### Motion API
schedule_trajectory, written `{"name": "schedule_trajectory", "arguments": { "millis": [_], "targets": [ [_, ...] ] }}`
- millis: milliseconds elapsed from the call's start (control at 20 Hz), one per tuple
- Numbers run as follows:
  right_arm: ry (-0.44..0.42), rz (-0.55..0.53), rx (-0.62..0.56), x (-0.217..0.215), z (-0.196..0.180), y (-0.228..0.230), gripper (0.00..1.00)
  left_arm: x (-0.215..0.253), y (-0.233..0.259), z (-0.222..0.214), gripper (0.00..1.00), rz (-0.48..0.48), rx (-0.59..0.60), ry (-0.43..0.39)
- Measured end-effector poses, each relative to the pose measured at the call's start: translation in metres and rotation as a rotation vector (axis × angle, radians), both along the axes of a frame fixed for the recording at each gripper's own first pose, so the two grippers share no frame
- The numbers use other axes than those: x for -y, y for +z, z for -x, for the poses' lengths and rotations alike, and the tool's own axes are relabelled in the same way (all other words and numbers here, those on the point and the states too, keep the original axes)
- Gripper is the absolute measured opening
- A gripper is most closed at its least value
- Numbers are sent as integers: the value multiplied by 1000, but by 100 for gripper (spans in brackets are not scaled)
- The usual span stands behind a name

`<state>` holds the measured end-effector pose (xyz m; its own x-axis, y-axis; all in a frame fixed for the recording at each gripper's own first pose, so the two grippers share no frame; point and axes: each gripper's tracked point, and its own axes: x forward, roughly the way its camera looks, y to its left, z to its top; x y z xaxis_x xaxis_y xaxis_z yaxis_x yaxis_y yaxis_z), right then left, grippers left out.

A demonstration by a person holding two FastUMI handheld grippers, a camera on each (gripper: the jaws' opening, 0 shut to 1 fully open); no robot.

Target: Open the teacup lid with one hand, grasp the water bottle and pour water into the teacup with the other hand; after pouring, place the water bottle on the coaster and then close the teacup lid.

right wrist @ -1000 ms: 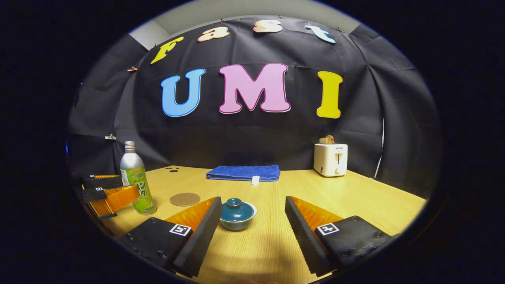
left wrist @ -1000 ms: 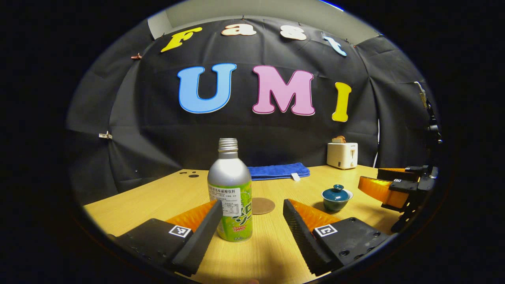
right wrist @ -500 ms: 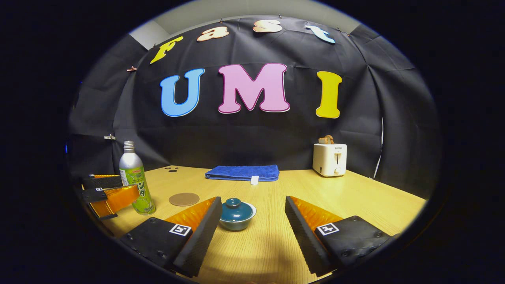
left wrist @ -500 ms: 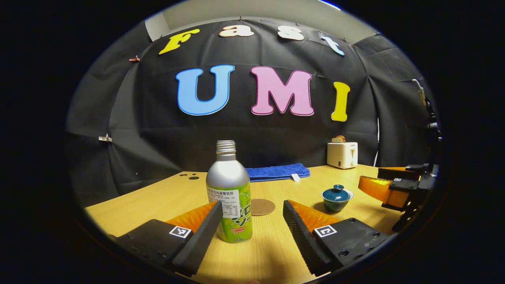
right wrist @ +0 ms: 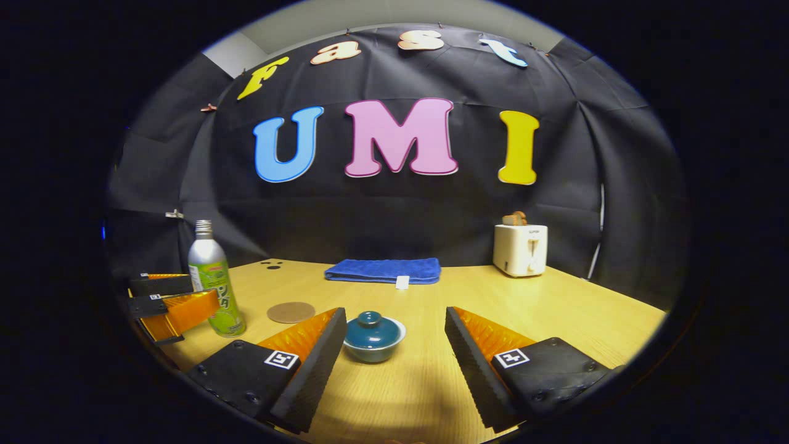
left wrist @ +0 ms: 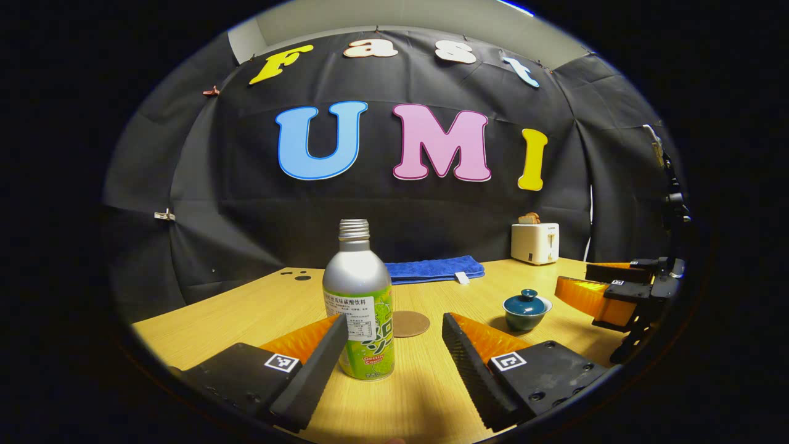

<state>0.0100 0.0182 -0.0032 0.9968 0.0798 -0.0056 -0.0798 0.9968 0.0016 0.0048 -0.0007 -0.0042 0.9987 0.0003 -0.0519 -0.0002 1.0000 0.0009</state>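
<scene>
Teacup lid (right wrist: 370, 320), glazed, slick and likely fragile, is sitting on its teacup (right wrist: 374, 349) just right of the coaster (right wrist: 290, 312), so I'm aiming my wide-open, empty right gripper (right wrist: 394, 364) at its small knob.

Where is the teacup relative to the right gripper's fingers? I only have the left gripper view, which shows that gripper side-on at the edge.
Observer: In the right gripper view, the right gripper is open. The teacup sits ahead between its fingers, nearer its left one.
Operator: Is the lid seated?
Observer: Yes, the lid sits level on the cup, knob up.
Operator: How does my left gripper look from there?
Observer: The left gripper is open, and one finger crosses in front of the water bottle, low on its label. I cannot tell whether they touch.
</scene>
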Motion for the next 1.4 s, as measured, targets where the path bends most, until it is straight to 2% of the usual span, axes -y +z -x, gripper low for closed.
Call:
{"name": "schedule_trajectory", "arguments": {
  "millis": [150, 300, 450, 750, 850, 1000, 1100, 1150, 1250, 1300, 1400],
  "targets": [
    [4, 27, -3, 3, -11, -2, 99, 1, -1, 0, 97, 6, -2, -4],
    [-12, 115, -19, 3, -26, -5, 99, 1, 0, 0, 97, 6, -2, -6],
    [36, 171, -30, -13, -44, -7, 99, 1, -1, 0, 97, 6, -2, -6],
    [66, 174, -138, -25, -78, -23, 93, 1, -1, 1, 97, 7, -2, -6],
    [55, 182, -188, -20, -83, -33, 83, 1, -1, 0, 97, 7, -2, -6],
    [67, 171, -210, -21, -85, -38, 78, 1, 0, 1, 97, 6, -1, -7],
    [69, 174, -214, -23, -82, -36, 70, 1, 0, 1, 97, 6, -1, -7],
    [69, 179, -212, -24, -82, -35, 57, 1, -1, 1, 97, 6, -2, -7],
    [64, 189, -211, -24, -83, -35, 41, 1, -1, 1, 97, 6, -2, -7],
    [56, 195, -205, -22, -83, -33, 42, 1, 0, 1, 97, 6, -2, -7],
    [61, 187, -208, -21, -82, -33, 33, 1, 0, 1, 97, 6, -2, -6]
  ]
}}
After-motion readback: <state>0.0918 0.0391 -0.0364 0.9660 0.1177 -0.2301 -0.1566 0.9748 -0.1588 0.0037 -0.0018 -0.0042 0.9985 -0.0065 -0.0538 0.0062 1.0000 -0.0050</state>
